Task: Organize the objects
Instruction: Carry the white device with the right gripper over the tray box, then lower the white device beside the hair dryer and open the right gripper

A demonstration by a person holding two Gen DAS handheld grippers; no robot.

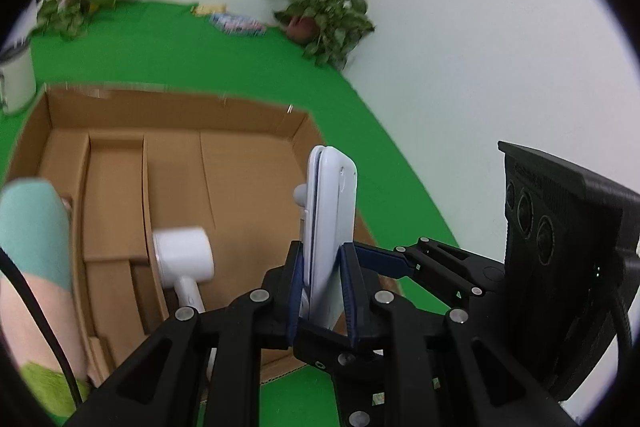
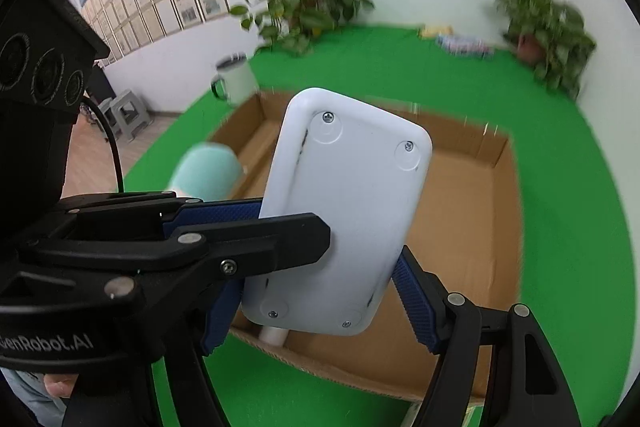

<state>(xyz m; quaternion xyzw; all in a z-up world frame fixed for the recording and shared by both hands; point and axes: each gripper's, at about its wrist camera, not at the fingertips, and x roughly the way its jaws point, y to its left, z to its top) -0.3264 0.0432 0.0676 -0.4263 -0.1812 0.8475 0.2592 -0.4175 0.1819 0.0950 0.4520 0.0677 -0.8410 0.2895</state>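
1. While both grippers held the white device (image 2: 344, 211), it hung above the cardboard box (image 2: 472, 211), long axis upright.
2. Left gripper (image 1: 323, 291) pinched its thin edges; right gripper (image 2: 320, 291) spanned its width.
3. Box floor lay directly below.

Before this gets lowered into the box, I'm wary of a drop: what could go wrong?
1. Both tongs, left tongs and right tongs, share the white device; uneven motion could twist it loose.
2. The white hair dryer already lies in the cardboard box, so the device might land on it.
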